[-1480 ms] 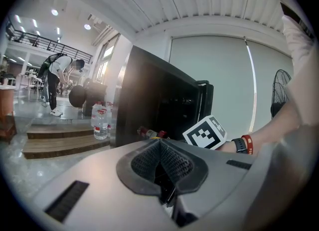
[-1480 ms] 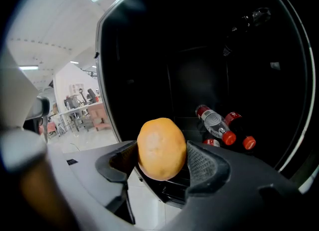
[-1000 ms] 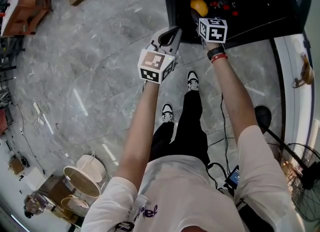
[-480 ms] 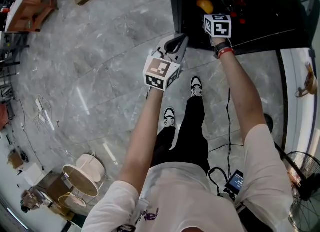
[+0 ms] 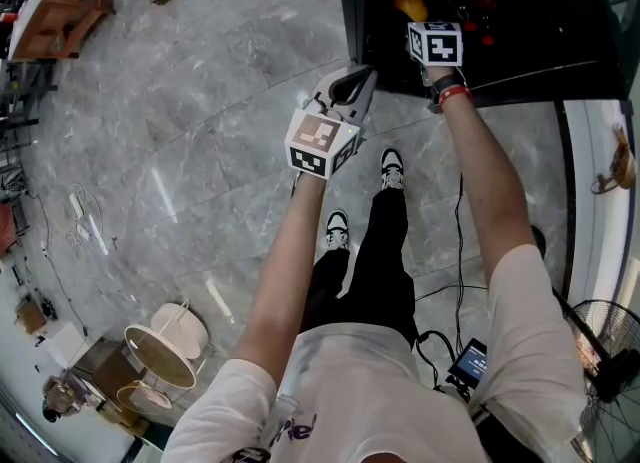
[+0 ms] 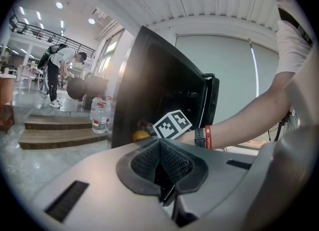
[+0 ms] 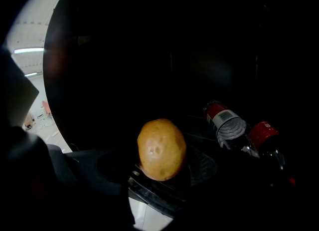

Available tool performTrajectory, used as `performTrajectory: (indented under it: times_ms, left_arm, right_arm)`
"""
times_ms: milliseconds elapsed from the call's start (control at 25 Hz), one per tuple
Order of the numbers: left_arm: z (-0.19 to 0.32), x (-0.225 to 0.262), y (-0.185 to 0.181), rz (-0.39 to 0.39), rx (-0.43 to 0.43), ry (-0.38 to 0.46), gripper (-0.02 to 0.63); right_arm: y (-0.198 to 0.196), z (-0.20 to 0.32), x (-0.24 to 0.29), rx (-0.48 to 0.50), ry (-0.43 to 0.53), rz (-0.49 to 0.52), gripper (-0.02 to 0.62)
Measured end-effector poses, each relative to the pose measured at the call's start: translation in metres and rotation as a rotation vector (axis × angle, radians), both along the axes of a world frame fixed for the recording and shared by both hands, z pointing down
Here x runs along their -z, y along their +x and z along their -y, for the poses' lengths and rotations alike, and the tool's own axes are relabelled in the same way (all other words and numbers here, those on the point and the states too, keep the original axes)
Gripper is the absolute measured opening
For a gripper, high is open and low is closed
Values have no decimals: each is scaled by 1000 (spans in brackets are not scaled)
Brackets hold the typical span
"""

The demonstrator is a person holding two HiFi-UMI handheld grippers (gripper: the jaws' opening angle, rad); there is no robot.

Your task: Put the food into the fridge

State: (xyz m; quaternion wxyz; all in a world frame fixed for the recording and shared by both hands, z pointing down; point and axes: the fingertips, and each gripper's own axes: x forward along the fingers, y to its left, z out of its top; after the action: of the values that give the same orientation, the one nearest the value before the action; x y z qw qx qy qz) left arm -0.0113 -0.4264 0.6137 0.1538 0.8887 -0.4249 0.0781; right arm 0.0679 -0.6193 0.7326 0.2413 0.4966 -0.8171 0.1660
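One potato (image 7: 160, 149); two bottles (image 7: 225, 121) (image 7: 264, 134); one fridge (image 5: 520, 11).

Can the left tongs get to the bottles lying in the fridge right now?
Probably not yet. The left tongs are shut and outside the fridge. The right tongs, holding the potato, sit in the opening, in front of the bottles.
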Motion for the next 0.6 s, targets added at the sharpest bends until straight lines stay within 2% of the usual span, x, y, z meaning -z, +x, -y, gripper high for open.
performTrajectory:
  times_ms: [120,240,600]
  left_arm:
    - [0,-2,1,0,-2,-2,18]
    - [0,-1,4,2,-6,-3,18]
    - [-5,8,11,17,-34,-4,18]
  right_arm:
    - [-1,-2,0,2,-6,-11,333]
    - [2,-5,0,-2,-13,-3,395]
    - [11,-24,18,-4,-3,35,411]
